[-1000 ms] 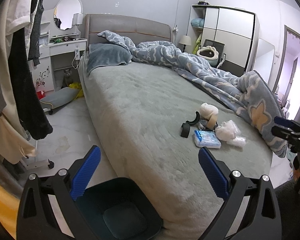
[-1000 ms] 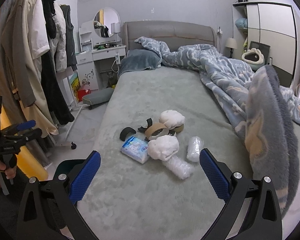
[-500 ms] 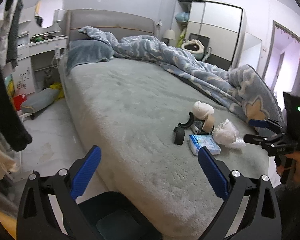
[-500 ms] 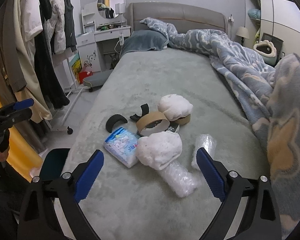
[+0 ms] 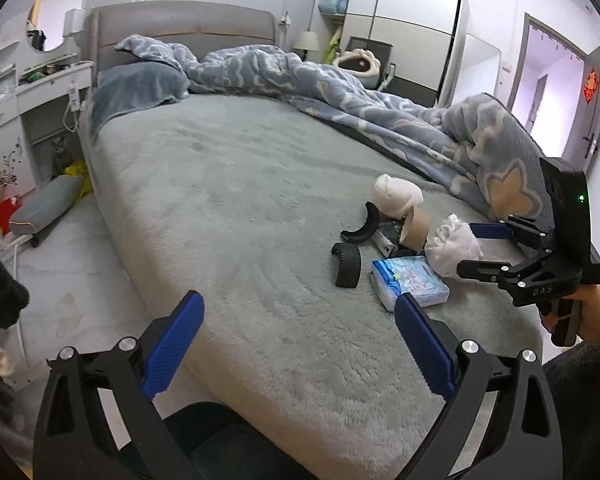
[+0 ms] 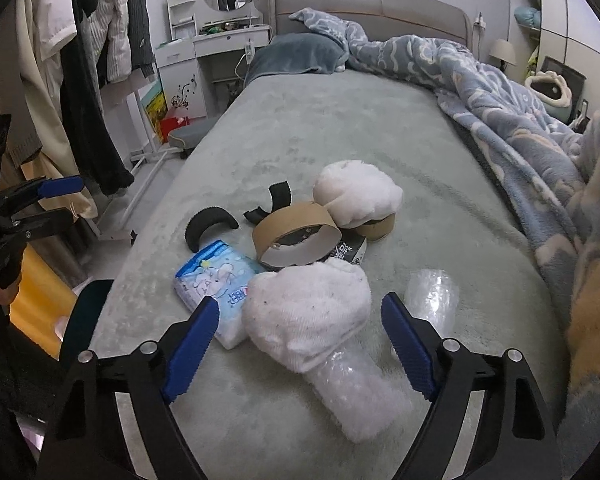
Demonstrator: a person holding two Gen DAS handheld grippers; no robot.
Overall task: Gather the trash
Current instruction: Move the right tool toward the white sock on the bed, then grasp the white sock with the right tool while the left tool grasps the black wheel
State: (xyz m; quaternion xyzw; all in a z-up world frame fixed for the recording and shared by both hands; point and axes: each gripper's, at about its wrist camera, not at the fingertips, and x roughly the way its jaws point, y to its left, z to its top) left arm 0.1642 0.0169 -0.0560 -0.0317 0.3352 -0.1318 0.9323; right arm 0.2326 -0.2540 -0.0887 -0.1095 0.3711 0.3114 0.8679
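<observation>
Right wrist view: we see the trash pile at frame centre on the grey bed (image 6: 340, 128). Nearest is a white wad (image 6: 306, 314) lying on a bubble-wrap roll (image 6: 358, 394), framed between our right gripper (image 6: 300, 342) fingers, which stand spread wide with nothing held; we judge this is the first pick. Just left lies a blue tissue pack (image 6: 216, 280); behind are a cardboard tape ring (image 6: 296, 236), a second wad (image 6: 356, 194) and two black curved scraps (image 6: 210, 226).

Left wrist view: the left gripper (image 5: 296, 344) is also spread and empty, low in frame over a dark bin (image 5: 220, 440) at the bed's foot, presumably waiting to receive. A blue blanket (image 6: 520, 120) is bunched at right, clear of the pile.
</observation>
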